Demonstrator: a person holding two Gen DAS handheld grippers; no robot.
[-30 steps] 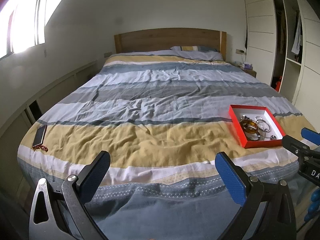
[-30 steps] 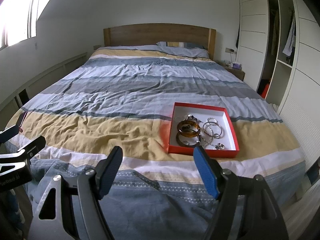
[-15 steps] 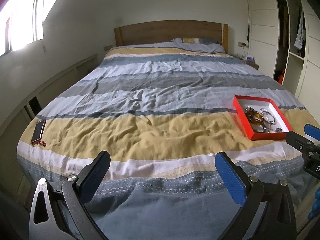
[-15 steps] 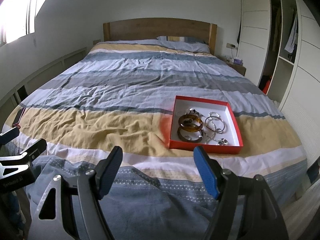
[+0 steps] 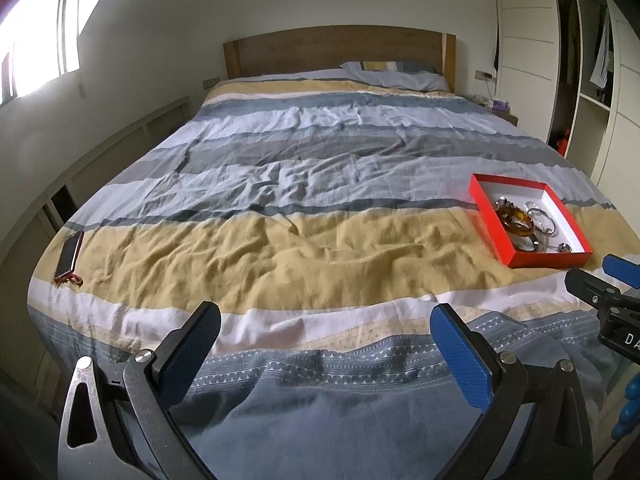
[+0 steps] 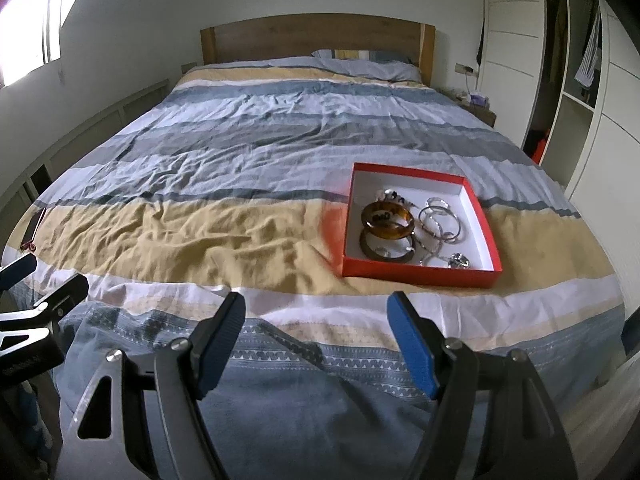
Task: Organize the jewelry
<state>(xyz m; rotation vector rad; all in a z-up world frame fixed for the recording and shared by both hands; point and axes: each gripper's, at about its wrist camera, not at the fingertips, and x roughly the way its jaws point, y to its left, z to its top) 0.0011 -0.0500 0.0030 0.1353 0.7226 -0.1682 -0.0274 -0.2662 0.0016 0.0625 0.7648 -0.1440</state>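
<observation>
Both tools wide apart, empty, hovering at foot of bed (image 6: 280, 140): left tool (image 5: 324, 344), right tool (image 6: 316, 332). Red box (image 6: 416, 270) on yellow stripe, right side, holds amber bangle (image 6: 386, 220), silver rings (image 6: 440, 220). Phone (image 5: 70, 254) at left edge.

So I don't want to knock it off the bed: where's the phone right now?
The phone lies at the bed's left edge on the yellow stripe, far across from the red box; the right view shows it at far left.
</observation>
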